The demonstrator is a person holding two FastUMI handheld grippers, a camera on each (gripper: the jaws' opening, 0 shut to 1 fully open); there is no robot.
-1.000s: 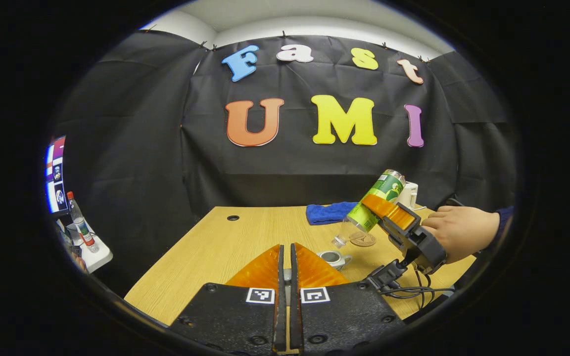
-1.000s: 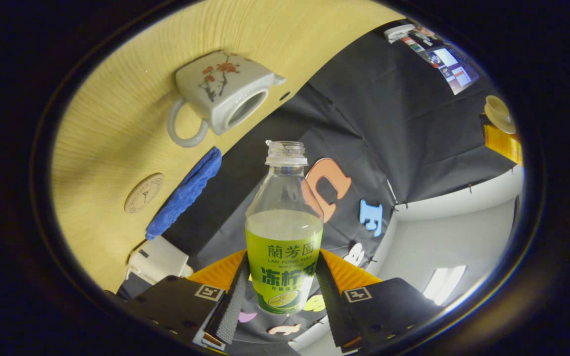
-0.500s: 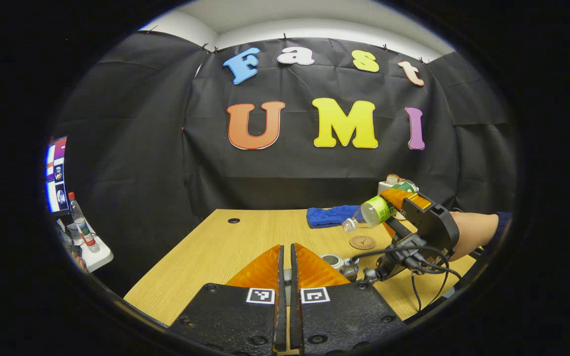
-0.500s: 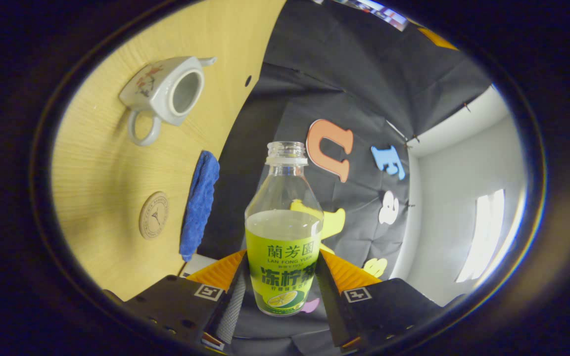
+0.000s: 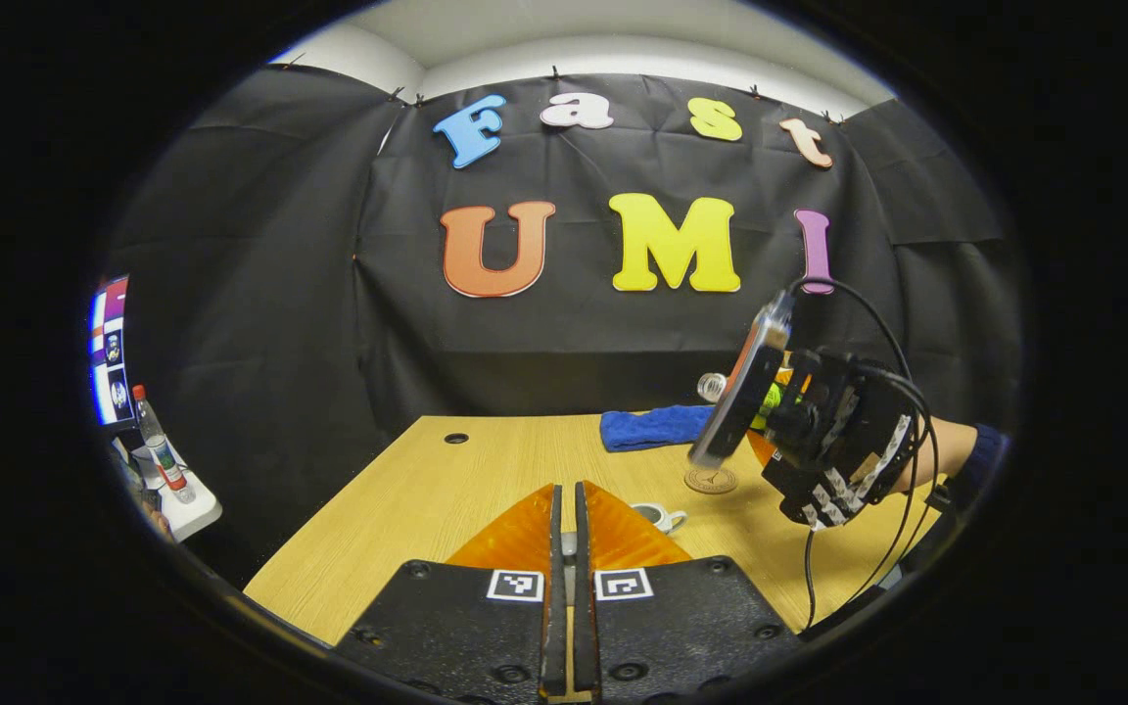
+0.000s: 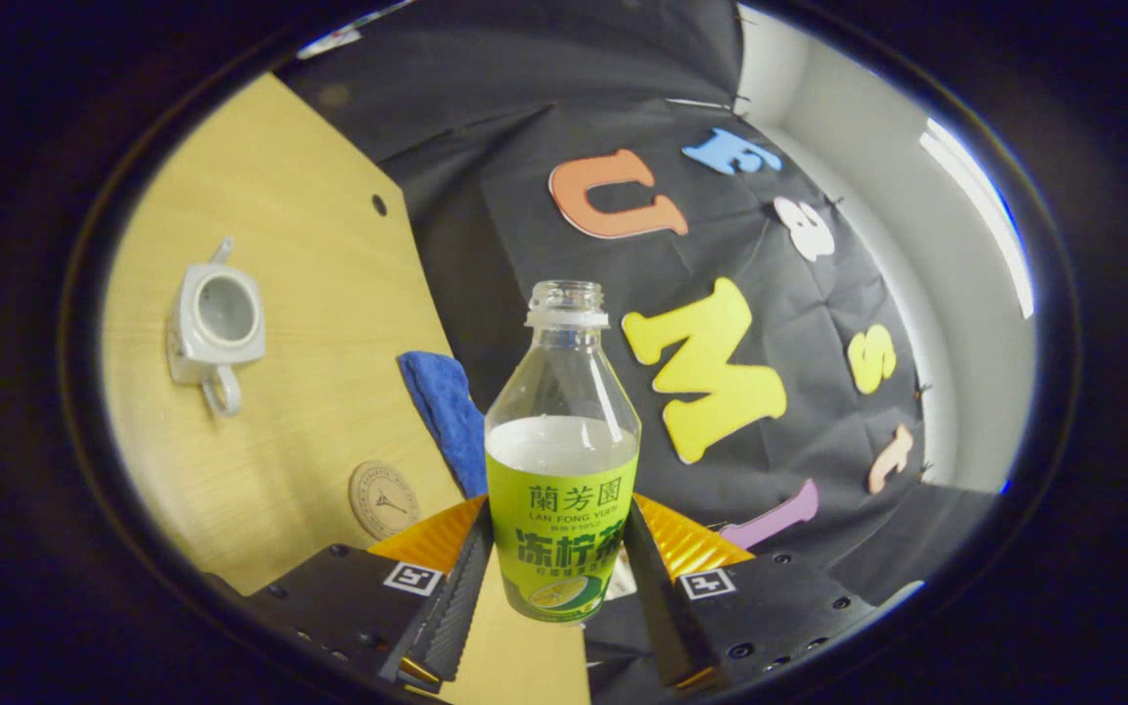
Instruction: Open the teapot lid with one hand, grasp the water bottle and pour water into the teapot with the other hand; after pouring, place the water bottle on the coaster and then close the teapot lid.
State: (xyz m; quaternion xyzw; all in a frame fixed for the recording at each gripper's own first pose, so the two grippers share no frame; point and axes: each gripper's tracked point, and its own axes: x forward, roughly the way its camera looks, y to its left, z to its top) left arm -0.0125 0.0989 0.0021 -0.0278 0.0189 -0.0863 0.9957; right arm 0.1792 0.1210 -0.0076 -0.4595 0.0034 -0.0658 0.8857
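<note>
Teapot [image 6: 216, 318] lidless in right gripper view, water bottle [image 6: 562, 470] clamped upright

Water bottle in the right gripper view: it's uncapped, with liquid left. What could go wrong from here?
1. The water bottle has no cap and the right gripper holds it low on the label, so a tilt could spill it onto the table.
2. The coaster is small and close to the blue cloth; the bottle may land off-centre.

Right gripper [image 6: 564, 573] fingers [image 6: 461, 597] clamp the water bottle [image 6: 562, 470].
</note>
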